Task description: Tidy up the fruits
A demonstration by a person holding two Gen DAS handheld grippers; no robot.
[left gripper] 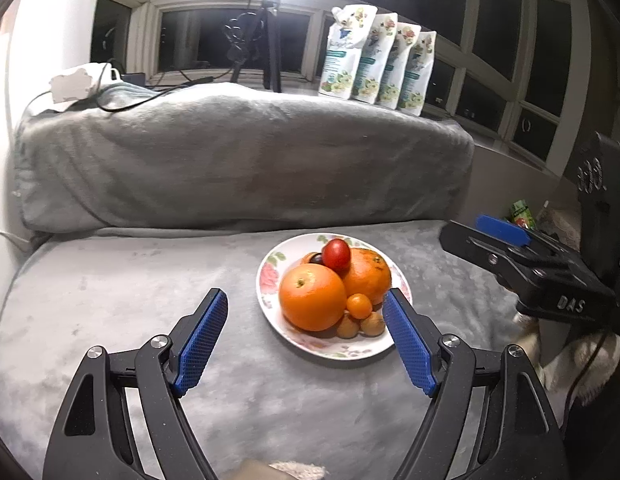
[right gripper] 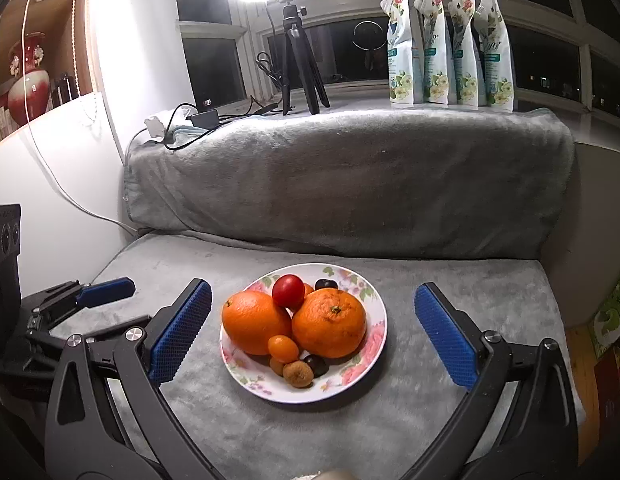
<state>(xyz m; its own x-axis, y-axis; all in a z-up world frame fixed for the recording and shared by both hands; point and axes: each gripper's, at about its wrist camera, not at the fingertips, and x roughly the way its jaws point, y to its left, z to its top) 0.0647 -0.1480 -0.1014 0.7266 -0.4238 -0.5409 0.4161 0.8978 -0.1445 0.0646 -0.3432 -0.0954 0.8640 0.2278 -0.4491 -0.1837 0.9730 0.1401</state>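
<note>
- Looking from the left wrist view, the left gripper (left gripper: 306, 340) hangs with its jaws apart and nothing between the pads, just in front of the floral plate (left gripper: 341, 350) on the grey blanket (left gripper: 130, 300). On the plate lie two oranges (left gripper: 312, 297), a red tomato (left gripper: 336, 254), a small kumquat (left gripper: 359, 305) and brown fruits. The right gripper (left gripper: 485, 236) shows right of the plate.
- From the right wrist view, the right gripper (right gripper: 313, 332) stands with jaws wide apart either side of the plate (right gripper: 361, 376), touching nothing. Four pouches (right gripper: 449, 48) stand on the sill behind the plate.
</note>
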